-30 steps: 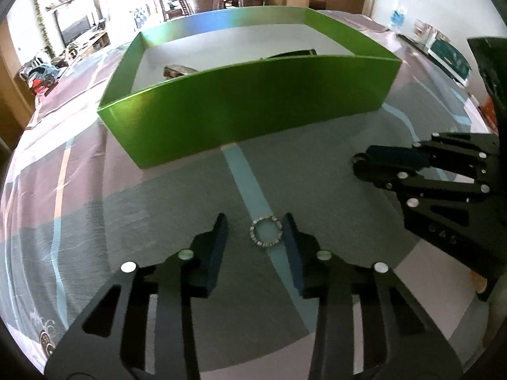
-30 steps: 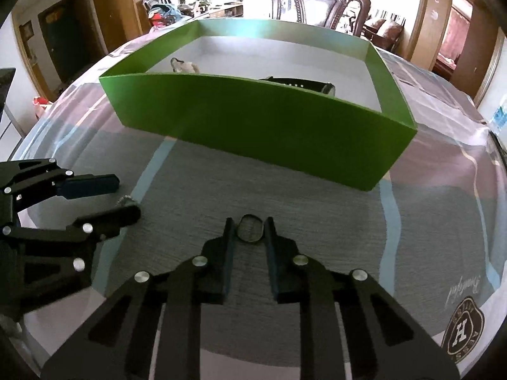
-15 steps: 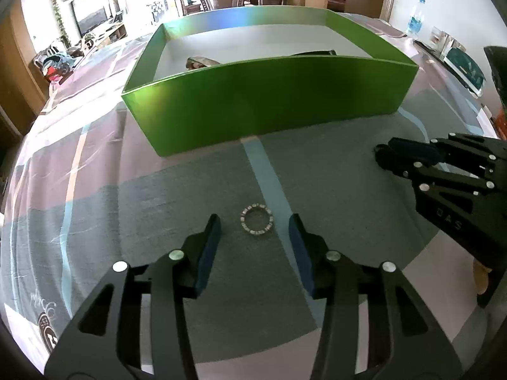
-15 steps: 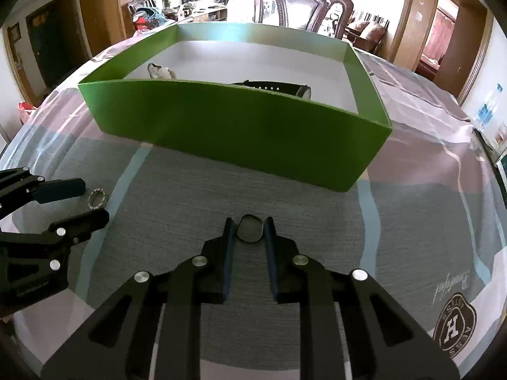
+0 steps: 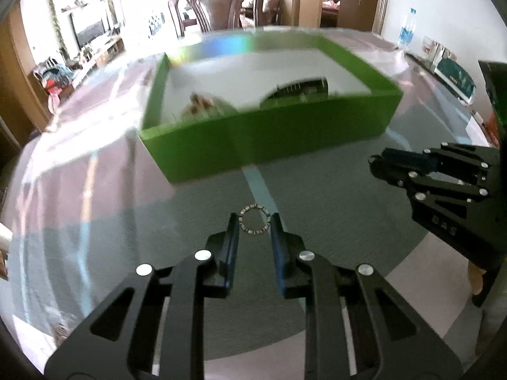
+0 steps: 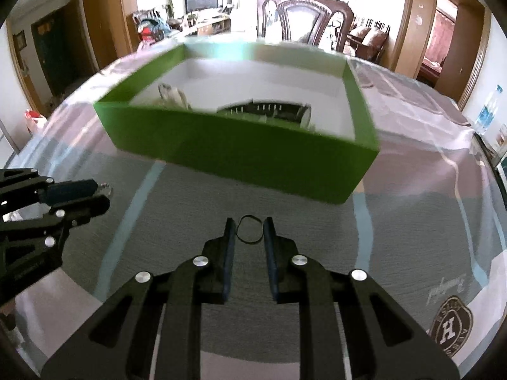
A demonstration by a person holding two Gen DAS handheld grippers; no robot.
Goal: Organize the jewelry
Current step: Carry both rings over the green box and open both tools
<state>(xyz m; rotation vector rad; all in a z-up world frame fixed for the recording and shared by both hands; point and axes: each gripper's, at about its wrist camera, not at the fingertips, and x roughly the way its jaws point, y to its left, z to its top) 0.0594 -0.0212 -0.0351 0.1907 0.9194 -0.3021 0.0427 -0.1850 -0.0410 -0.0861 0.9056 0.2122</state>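
Newly, seemingly pinched: ring (image 5: 254,220), left hand-held gripper (image 5: 254,225)

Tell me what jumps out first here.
The green box dominates mid-table, with a dark strap and a pale trinket inside. Nearer, the left gripper pinches a beaded ring and the right gripper a thin dark ring.

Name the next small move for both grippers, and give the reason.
Probably carry both forward over the green box and release inside. The left gripper is shut on the beaded ring, its jaws having just closed; the right gripper is shut on the thin dark ring. Both rings sit short of the box's near wall, and other jewelry already lies inside.
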